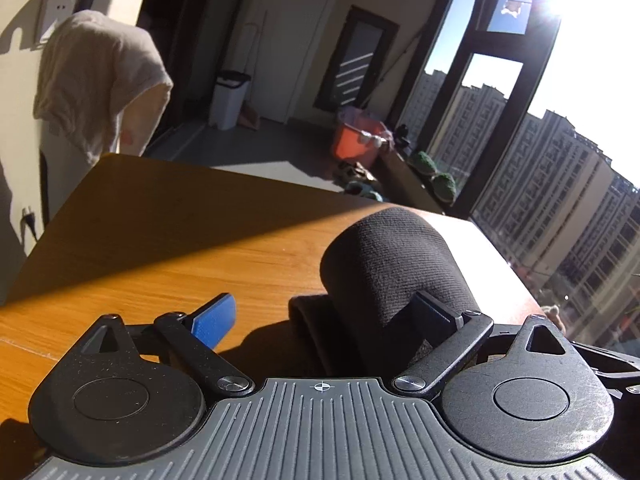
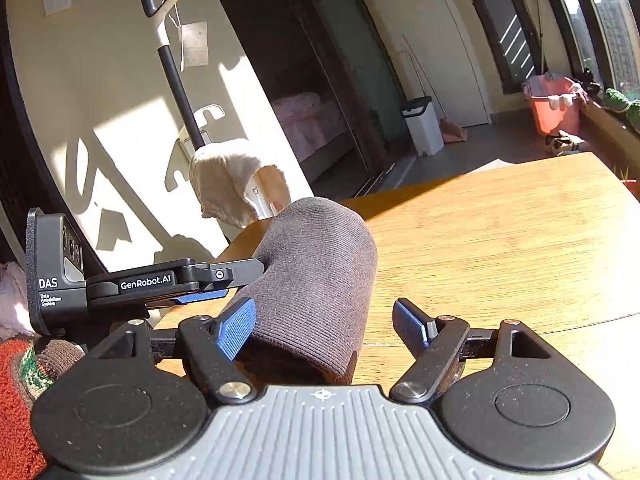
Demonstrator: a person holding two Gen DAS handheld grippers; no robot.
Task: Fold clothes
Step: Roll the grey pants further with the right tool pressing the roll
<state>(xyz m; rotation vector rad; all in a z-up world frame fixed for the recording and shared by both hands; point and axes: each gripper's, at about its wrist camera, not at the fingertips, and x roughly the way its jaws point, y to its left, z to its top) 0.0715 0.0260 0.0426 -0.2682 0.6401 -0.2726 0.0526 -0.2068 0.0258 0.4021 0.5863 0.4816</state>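
A dark grey-brown ribbed knit garment (image 1: pixel 384 268) humps up in a rounded fold on the wooden table (image 1: pixel 168 240), with a flat layer of it lying underneath. My left gripper (image 1: pixel 324 316) is open; its right finger presses against the hump and its blue-padded left finger hangs free over the wood. In the right wrist view the same garment (image 2: pixel 320 280) rises between the fingers of my open right gripper (image 2: pixel 324 328), touching the left blue pad while the right pad stands apart. The left gripper (image 2: pixel 224 282) comes in from the left against the fold.
A beige cloth (image 2: pixel 224 180) hangs on an upright vacuum handle (image 2: pixel 176 80) past the table's far corner. A red and green knit item (image 2: pixel 20 392) lies at my lower left. On the floor beyond are a white bin (image 2: pixel 422 124) and an orange bucket (image 2: pixel 554 108).
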